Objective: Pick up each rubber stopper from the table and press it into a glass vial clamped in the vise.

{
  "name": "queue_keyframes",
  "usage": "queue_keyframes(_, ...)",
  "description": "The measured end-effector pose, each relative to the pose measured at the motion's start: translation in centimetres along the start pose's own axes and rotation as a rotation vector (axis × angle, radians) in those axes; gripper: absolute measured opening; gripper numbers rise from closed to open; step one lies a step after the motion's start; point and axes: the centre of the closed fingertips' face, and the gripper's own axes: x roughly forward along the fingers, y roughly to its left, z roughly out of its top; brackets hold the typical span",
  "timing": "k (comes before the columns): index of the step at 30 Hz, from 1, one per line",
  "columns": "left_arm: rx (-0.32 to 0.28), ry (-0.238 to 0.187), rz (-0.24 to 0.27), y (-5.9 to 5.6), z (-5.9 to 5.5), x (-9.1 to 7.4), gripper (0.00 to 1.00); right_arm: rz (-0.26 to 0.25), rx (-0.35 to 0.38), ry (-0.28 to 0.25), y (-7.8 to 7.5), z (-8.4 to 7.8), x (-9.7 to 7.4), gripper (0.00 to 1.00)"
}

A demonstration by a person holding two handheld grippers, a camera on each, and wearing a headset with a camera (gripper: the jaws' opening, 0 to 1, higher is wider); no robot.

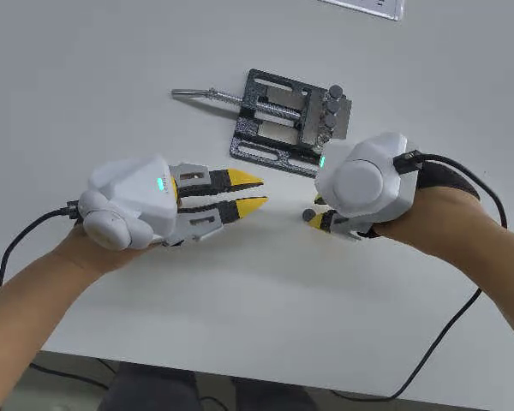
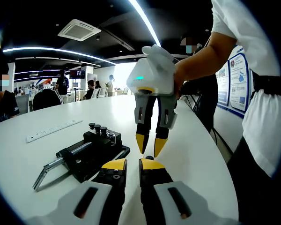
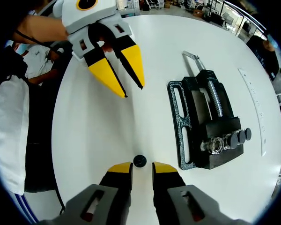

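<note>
My right tongs [image 3: 143, 168] pointed down at the table [image 1: 111, 86], tips apart, with a black stopper [image 3: 140, 161] lying just ahead between them. My left tongs [image 1: 259, 192] hovered nearby, slightly apart and empty. The vise [image 3: 222, 129] beside them clamped a row of vials [image 3: 239, 137].

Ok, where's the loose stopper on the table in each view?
Head view: loose stopper right of centre, beside the right gripper's tongs.
Left gripper view: stopper centre, small and dark, under the right gripper's tips.
Right gripper view: stopper low centre, just ahead of the tongs.
Shared landmark: the black vise.
</note>
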Motion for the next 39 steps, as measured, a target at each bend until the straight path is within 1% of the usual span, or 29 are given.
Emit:
queue_keyframes(5,0.002,-0.004,0.003,0.2,0.0,0.0,0.07,-0.013,-0.021,-0.022,0.3,0.1,0.0,0.16)
queue_keyframes(8,0.006,-0.005,0.004,0.3,0.1,0.0,0.07,-0.033,-0.033,-0.039,0.3,0.2,0.1,0.16)
queue_keyframes(11,0.008,-0.004,0.005,0.4,-0.1,-0.2,0.07,-0.049,-0.045,-0.055,0.4,0.4,0.1,0.15)
queue_keyframes(13,0.014,0.006,0.001,0.3,-0.3,-0.3,0.07,-0.056,-0.048,-0.061,0.3,0.5,0.2,0.15)
queue_keyframes(16,0.018,0.014,-0.005,0.1,-0.6,-0.5,0.07,-0.054,-0.043,-0.062,0.5,0.5,0.3,0.15)
queue_keyframes(20,0.033,0.020,-0.016,-0.1,-0.6,-0.7,0.08,-0.055,-0.045,-0.061,0.6,0.5,0.4,0.15)
queue_keyframes(23,0.047,0.028,-0.033,-0.3,-0.6,-0.7,0.10,-0.063,-0.051,-0.060,0.5,0.4,0.5,0.15)
queue_keyframes(28,0.062,0.039,-0.047,-0.4,-0.7,-0.7,0.12,-0.070,-0.051,-0.059,0.3,0.3,0.5,0.15)
queue_keyframes(39,0.060,0.049,-0.082,-0.5,-1.1,-0.9,0.19,-0.069,-0.046,-0.058,0.3,0.3,0.7,0.15)
